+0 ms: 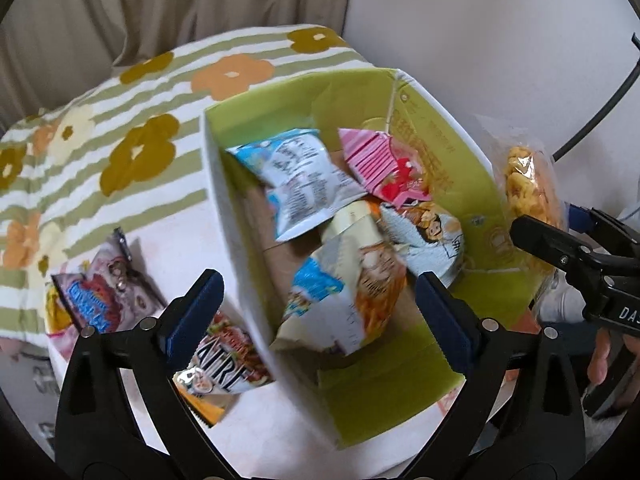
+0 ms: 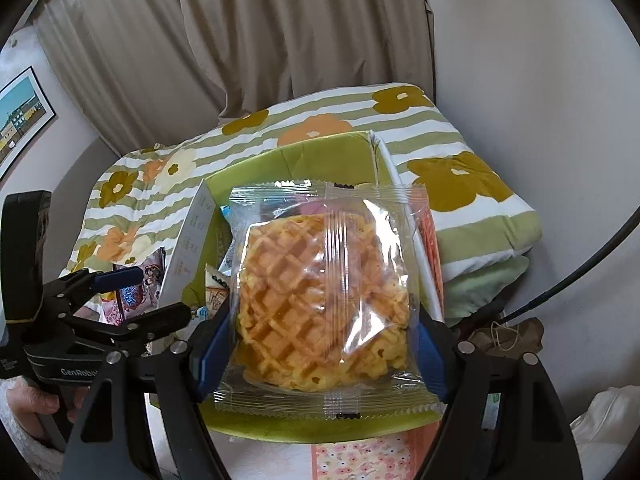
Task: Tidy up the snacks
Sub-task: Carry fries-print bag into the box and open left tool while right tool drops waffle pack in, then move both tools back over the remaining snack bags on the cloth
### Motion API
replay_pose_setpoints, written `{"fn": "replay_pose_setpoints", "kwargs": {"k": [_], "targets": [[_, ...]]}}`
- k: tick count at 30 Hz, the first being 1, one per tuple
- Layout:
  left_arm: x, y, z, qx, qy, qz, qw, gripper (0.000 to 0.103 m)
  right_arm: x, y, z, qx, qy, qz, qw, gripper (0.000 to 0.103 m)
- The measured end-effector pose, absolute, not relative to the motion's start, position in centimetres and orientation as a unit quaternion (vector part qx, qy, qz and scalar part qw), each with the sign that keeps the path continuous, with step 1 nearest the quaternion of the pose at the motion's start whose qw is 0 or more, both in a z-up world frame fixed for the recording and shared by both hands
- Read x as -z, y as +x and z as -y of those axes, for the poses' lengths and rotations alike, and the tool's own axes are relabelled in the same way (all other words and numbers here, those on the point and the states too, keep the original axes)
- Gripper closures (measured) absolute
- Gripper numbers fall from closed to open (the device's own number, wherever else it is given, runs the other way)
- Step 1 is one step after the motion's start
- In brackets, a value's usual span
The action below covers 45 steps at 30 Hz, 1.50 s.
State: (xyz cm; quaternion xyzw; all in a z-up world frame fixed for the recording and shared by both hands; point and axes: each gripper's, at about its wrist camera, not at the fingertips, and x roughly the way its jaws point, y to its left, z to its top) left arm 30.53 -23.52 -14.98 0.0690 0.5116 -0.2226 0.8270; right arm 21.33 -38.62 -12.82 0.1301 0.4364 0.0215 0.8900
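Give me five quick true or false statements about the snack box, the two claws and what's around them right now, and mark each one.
1. The right claw grips a clear-wrapped waffle. True.
2. The left claw is clamped on a snack bag. False: its jaws stand open, with nothing pressed between the pads, above the orange snack bag.
3. The green-lined box already holds several snack packets. True.
4. No snacks remain outside the box. False: the purple packet and red packet lie beside it.
5. The box sits near a plain blue blanket. False: the blanket is green-striped with flowers.
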Motion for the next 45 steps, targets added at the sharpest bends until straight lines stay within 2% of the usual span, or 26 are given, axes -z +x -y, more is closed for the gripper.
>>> {"fn": "replay_pose_setpoints", "kwargs": {"k": [12, 15, 17, 18, 33, 45], "targets": [[13.3, 29.9, 19.7, 0.208, 0.029, -0.492, 0.845, 0.007, 14.5, 21.8, 36.5, -0.036, 0.137, -0.448, 0.883, 0.028], [13.4, 29.8, 19.5, 0.207, 0.019, -0.494, 0.844, 0.007, 14.7, 21.7, 36.2, -0.046, 0.130, -0.442, 0.886, 0.019], [13.4, 29.6, 19.2, 0.205, 0.014, -0.496, 0.844, 0.007, 14.7, 21.4, 35.9, -0.059, 0.128, -0.437, 0.888, 0.004], [13.4, 29.4, 19.1, 0.202, 0.013, -0.496, 0.844, 0.007, 14.5, 21.0, 35.8, -0.063, 0.123, -0.430, 0.892, 0.003], [11.6, 25.4, 17.3, 0.156, -0.005, -0.474, 0.866, 0.007, 12.4, 18.9, 34.9, -0.127, 0.081, -0.406, 0.901, 0.003], [11.1, 20.6, 8.8, 0.035, -0.044, -0.476, 0.878, 0.007, 10.9, 19.1, 30.5, -0.213, 0.052, -0.386, 0.896, 0.002]]}}
